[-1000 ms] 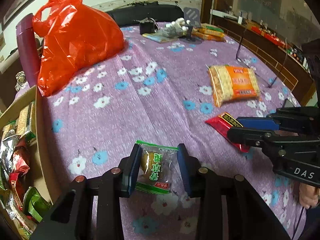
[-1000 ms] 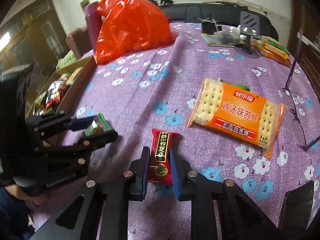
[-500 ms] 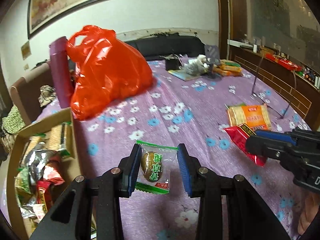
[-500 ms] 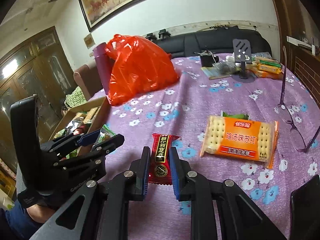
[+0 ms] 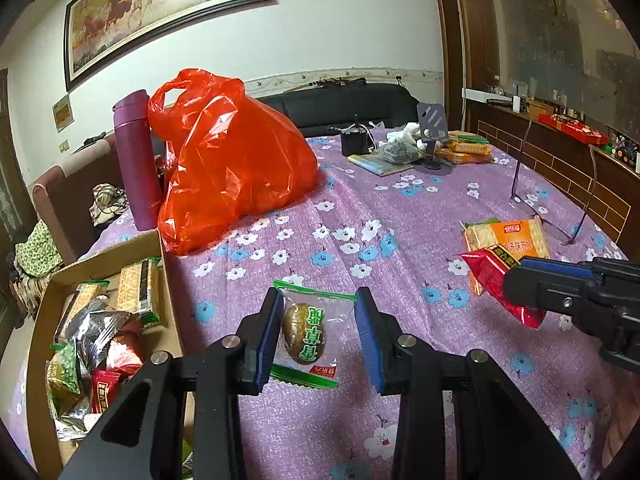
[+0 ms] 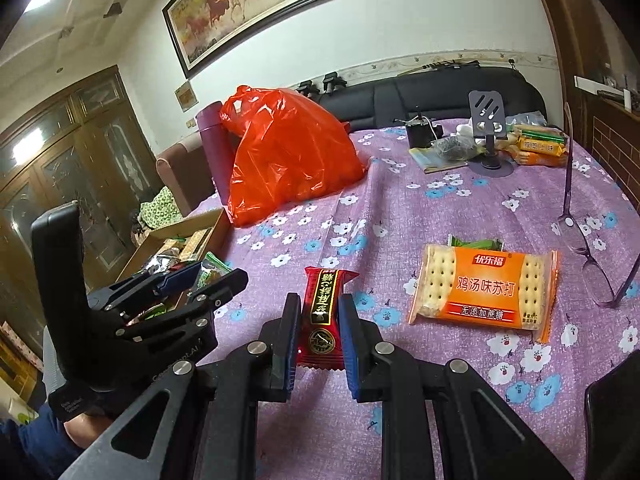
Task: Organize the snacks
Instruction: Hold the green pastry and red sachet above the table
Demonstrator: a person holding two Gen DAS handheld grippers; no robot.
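Carry step. Left gripper (image 5: 316, 332) pinched the green pack (image 5: 308, 334), jaws partway; right gripper (image 6: 320, 320) clamped the red pack (image 6: 324, 312), both above the cloth (image 5: 360, 216). Box (image 5: 170, 280) at nine o'clock. Next, probably: swing over it, release.

open cardboard box of snacks (image 5: 168, 280): lower left, on table edge | crinkled red plastic bag (image 5: 236, 164): behind box | orange cracker packet (image 5: 506, 236): right, perhaps atop another packet
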